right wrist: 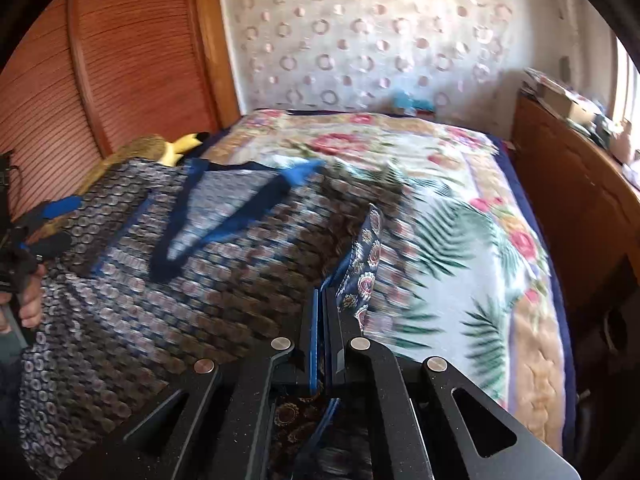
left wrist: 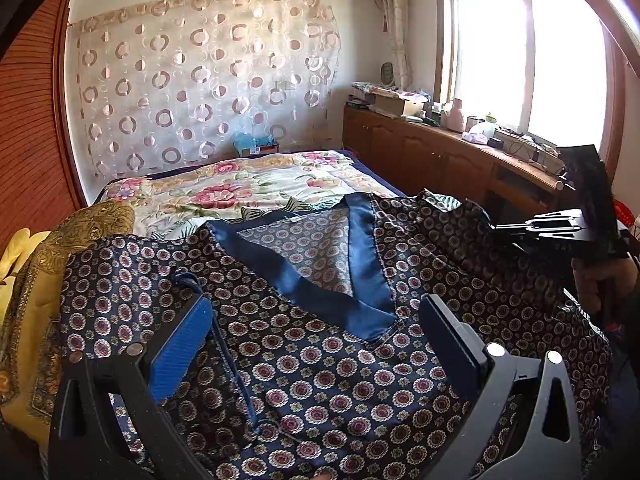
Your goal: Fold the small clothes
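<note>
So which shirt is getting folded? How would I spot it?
Find the bed with the flowery cover. At its near end lies the shirt: dark blue, dotted with little round flowers, with a plain blue V-neck band. The cushion beside it is yellow instead.

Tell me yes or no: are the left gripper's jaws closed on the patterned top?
No. In the left wrist view the left gripper has its jaws spread wide apart above the patterned top, pinching none of the fabric.

Motion blur smears the patterned garment (right wrist: 132, 264) across the right wrist view; its near hem runs off the bottom edge.
</note>
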`<state>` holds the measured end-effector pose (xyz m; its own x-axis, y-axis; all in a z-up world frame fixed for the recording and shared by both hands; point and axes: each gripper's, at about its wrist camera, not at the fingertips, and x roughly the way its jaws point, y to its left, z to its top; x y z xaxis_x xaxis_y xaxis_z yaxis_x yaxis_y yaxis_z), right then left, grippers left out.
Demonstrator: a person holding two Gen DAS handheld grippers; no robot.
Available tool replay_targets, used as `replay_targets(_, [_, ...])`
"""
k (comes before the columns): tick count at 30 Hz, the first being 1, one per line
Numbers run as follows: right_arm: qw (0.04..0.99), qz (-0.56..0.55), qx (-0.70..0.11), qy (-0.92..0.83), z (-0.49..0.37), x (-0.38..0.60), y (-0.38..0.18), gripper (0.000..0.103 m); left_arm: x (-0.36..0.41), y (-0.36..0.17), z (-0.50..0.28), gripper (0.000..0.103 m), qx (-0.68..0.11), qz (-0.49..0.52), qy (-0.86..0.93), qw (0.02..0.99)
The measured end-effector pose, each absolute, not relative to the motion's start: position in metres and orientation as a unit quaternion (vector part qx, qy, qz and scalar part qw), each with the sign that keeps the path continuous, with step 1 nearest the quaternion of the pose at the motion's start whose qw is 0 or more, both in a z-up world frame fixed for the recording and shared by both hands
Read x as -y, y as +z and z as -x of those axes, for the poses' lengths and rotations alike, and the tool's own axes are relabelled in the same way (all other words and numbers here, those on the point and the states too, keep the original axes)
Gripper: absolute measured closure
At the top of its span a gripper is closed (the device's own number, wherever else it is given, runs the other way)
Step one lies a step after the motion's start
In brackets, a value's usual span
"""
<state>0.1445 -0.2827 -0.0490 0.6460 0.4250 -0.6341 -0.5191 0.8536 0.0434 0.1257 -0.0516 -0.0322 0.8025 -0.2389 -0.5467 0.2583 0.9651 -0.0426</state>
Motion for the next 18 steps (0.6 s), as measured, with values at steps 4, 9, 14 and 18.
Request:
replay_targets(4, [0.896,0.075,-0.331,0.287,-0.142,0.265,-0.048,0.100,0.043,-0.032,-0.123,0.000,-0.290,-0.016,-0.127,0.948])
replay_targets(9, [0.900,0.080,-0.322,0.282,-0.146,0.270,-0.042,0.070,0.029,-0.030,-0.121,0.000,-0.291,-0.017,-0.119,0.949])
replay_targets(14, [0.908,0.076,-0.323,0.254,-0.157,0.279,-0.042,0.059,0.014,-0.027,-0.118,0.000,-0.290,-0.013,-0.109,0.951])
replay_targets(18, [0.909,0.087,-0.341,0.222,-0.169,0.278,-0.048,0.059,0.003,-0.027,-0.119,0.000,-0.293,-0.010,-0.098,0.951])
